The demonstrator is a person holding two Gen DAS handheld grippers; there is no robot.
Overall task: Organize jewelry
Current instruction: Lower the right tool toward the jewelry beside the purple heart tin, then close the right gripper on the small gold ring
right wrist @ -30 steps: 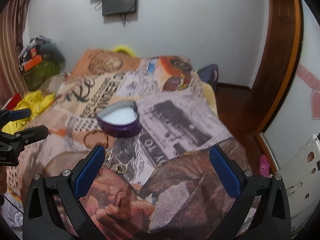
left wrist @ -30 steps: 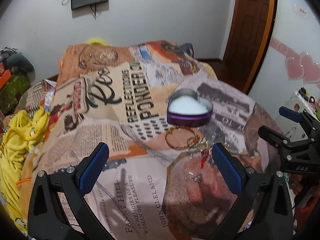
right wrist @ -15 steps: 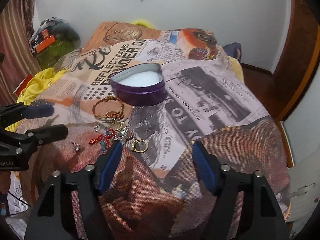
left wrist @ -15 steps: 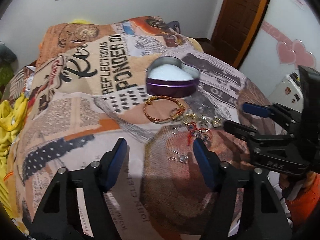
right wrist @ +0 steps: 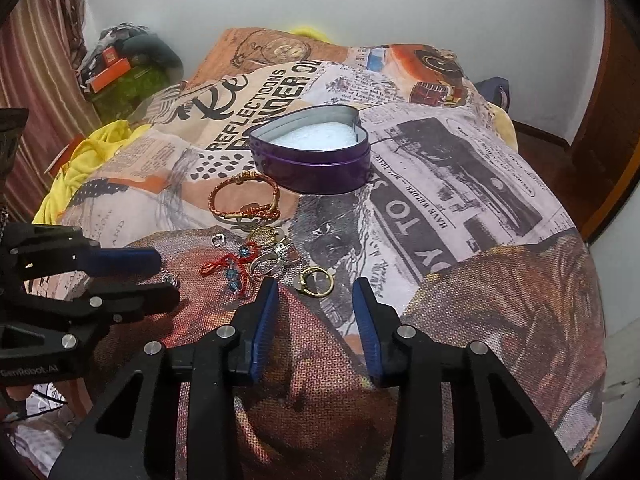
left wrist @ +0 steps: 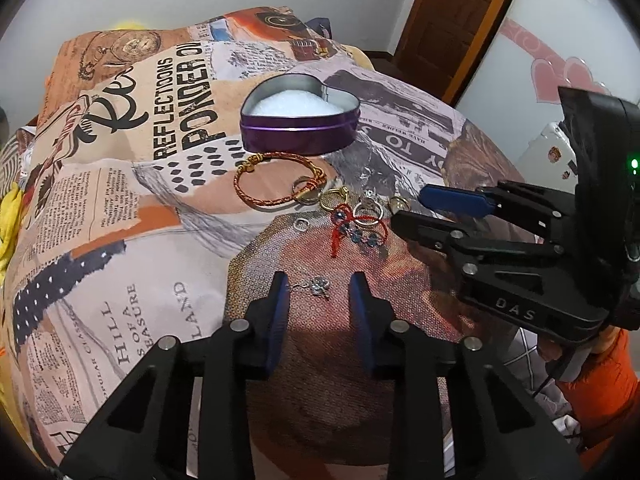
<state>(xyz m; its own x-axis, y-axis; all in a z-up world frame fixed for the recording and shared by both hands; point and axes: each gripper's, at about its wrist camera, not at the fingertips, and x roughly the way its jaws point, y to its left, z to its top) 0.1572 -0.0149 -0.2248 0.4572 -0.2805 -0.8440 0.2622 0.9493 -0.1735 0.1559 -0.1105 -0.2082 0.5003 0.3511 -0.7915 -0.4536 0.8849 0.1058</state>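
A purple heart-shaped tin with white padding stands open on the printed bedspread; it also shows in the right wrist view. In front of it lie a gold-red bangle, several rings and a red-string bracelet with blue beads. My left gripper is open, its fingers either side of a small silver charm. My right gripper is open, its fingers framing a gold ring. The left gripper appears at the left of the right wrist view.
The bedspread covers a bed that falls away at the right. Yellow cloth lies at the left edge. A wooden door and a white cabinet with pink hearts stand to the right.
Both grippers have moved forward and down toward the jewelry, and their jaws have narrowed from wide open. The left now brackets the silver charm, the right the gold ring.
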